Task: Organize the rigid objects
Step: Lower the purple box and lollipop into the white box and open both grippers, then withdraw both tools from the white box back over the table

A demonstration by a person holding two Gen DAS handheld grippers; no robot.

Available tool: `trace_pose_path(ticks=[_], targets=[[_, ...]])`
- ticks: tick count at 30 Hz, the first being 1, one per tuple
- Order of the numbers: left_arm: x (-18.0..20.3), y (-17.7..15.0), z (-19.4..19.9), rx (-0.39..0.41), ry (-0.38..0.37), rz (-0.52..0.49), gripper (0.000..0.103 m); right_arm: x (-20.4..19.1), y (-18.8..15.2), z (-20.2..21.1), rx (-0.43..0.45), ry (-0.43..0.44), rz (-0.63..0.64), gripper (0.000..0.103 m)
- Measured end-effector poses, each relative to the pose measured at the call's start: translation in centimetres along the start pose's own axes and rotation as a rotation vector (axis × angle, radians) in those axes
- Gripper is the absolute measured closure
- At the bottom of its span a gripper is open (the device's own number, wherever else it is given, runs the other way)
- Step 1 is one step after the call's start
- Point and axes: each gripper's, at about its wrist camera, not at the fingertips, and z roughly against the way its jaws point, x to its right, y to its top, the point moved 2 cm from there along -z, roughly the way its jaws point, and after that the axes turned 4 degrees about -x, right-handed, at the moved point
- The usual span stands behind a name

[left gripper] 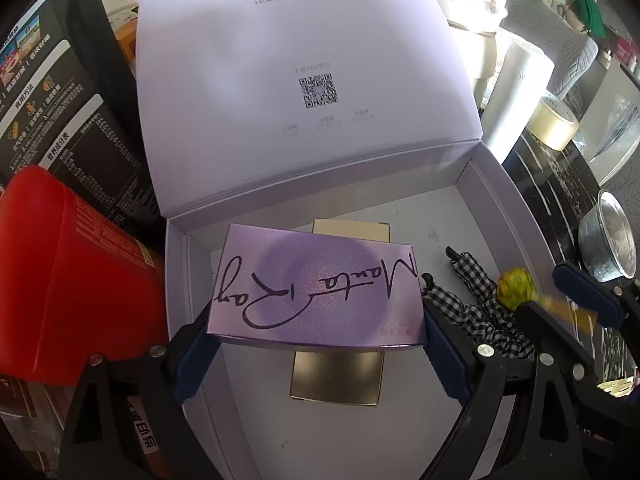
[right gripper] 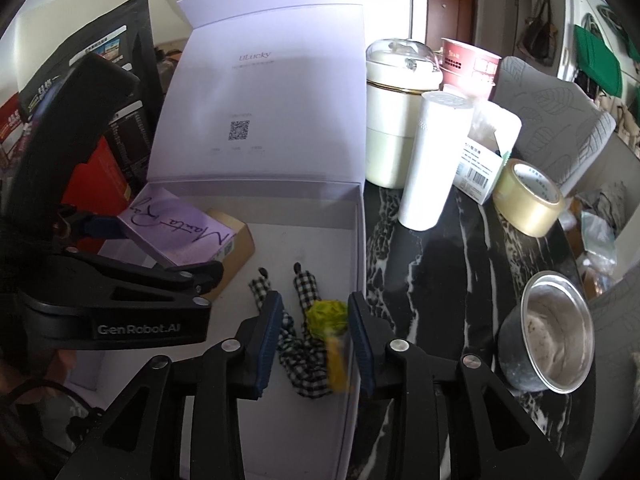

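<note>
Left wrist view: left gripper (left gripper: 316, 322) pinches the purple box (left gripper: 316, 300) by its short ends, w/ a blue pad (left gripper: 198, 334) pressed on each side; box sits dead centre btwn the fingers, tilted, above a gold box (left gripper: 338, 376) lying on the floor of the open white box (left gripper: 496, 188). White box lid stands up at 12 o'clock. Red carton (left gripper: 76, 280) at 9 o'clock, outside the wall. Right wrist view: right gripper (right gripper: 316, 340) partly spread, jaws either side of a yellow-headed doll (right gripper: 326, 316) w/ checkered cloth body; pads near it, contact can't be told, doll blurred. Doll lies inside white box by its right wall. Metal cup (right gripper: 552, 336) at 3 o'clock on the marble table (right gripper: 432, 272); tape roll (right gripper: 528, 200) at 2 o'clock.
</note>
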Motion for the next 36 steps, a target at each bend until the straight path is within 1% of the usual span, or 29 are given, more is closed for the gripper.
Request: trace_pose_path(ticks=[3,6,14,15,16,18,19,21,25,29,36], targets=[[0.1,0.2,0.1,0.003,0.001,0.004,0.009,-0.3,0.0,0.2,0.005,-0.011,0.012,0.061],[0.0,0.0,0.5,0.015,0.006,0.005,0.009,-0.3,-0.1,0.5,0.009,-0.043,0.028,0.061],[0.6,-0.1,1.8,0.035,0.008,-0.004,0.009,0.1,-0.1,1.6,0.024,-0.059,0.013,0.061],[0.7,-0.1,2.0,0.038,0.009,-0.004,0.005,0.1,0.0,1.8,0.027,-0.065,0.013,0.061],[0.7,-0.1,2.3,0.047,0.024,0.000,0.002,0.1,0.0,2.0,0.031,-0.071,0.015,0.061],[0.5,0.1,2.9,0.073,0.056,0.002,0.002,0.1,0.0,2.5,0.044,-0.085,0.014,0.061],[0.2,0.3,3.1,0.083,0.057,0.003,0.002,0.1,0.0,2.7,0.049,-0.087,0.016,0.061],[0.0,0.4,3.5,0.091,0.046,0.002,0.002,0.1,0.1,3.1,0.057,-0.090,0.014,0.061],[0.0,0.4,4.4,0.111,0.056,-0.008,0.002,0.2,0.0,3.8,0.067,-0.085,-0.001,0.061],[-0.2,0.0,5.8,0.127,0.045,-0.020,0.002,0.2,-0.1,4.3,0.067,-0.089,-0.006,0.061],[-0.2,-1.1,8.6,0.185,0.025,-0.025,0.002,0.3,-0.1,6.5,0.098,-0.110,-0.014,0.061]])
